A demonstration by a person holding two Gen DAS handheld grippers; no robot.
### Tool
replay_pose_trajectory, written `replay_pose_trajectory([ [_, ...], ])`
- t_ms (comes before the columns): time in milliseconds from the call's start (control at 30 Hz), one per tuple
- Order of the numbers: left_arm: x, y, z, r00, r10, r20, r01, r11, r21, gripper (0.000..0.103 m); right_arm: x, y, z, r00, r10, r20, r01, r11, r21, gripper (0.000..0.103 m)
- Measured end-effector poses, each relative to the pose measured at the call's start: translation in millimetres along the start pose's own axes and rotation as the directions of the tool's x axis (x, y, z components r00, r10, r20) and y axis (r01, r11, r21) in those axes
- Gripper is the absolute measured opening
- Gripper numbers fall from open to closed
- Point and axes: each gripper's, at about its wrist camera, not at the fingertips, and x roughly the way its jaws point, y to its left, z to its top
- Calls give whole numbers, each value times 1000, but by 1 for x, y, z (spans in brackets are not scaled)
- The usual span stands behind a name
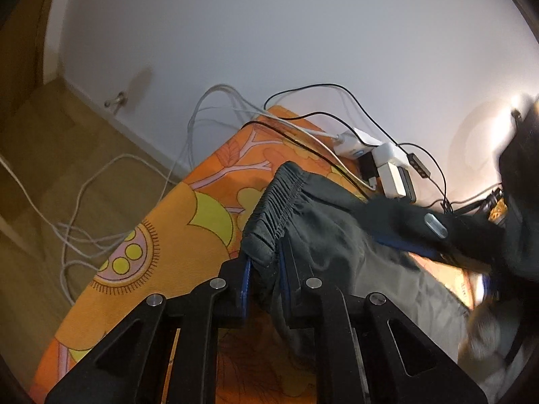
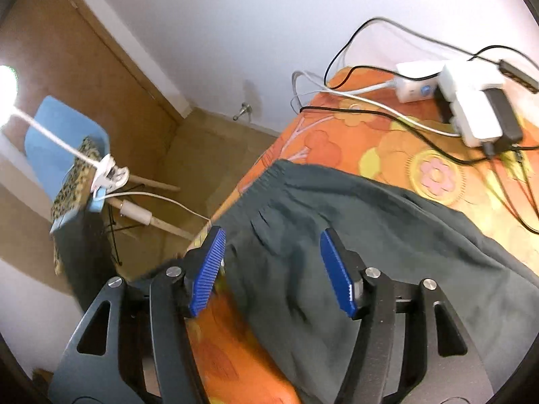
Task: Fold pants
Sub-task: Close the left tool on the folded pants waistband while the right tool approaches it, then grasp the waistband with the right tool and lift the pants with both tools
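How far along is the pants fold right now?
Early. Done: the dark pants lie spread on the orange cloth, no clear fold visible. In hand: the left gripper is shut on the waistband; the right gripper has its jaws open above the fabric, holding nothing. Left: all the folding.

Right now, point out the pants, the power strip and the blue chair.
pants [image 2: 387,235]: right wrist view, flat middle of the fabric
power strip [image 2: 416,89]: right wrist view, white body
blue chair [image 2: 50,134]: right wrist view, backrest
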Motion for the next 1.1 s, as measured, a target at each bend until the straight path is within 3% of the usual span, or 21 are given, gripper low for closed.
replay_pose_trajectory([
  [133,-3,-15,-6,999,-36,7,36,997,65,12,23,3,20,999,16,-41,-14,999,46,62],
  [333,-4,-35,-14,997,-77,-3,77,988,134,12,47,3,28,988,-56,-142,60,998,22,62],
  [567,-3,-28,-15,997,-77,-14,78,990,117,12,69,-8,21,975,-82,-206,92,995,37,62],
  [633,-4,-28,-14,997,-71,-14,72,990,124,12,73,-10,19,972,-100,-211,108,994,29,41],
  [700,-5,-28,-15,997,-73,-13,74,989,126,12,71,-11,18,978,-71,-196,79,996,38,32],
  [833,-6,-28,-19,998,-59,-9,59,989,133,12,59,-15,15,987,-57,-151,65,997,45,28],
  [1100,0,-24,-17,999,13,-45,-9,996,91,42,43,-36,13,995,-38,-97,49,993,110,27],
])
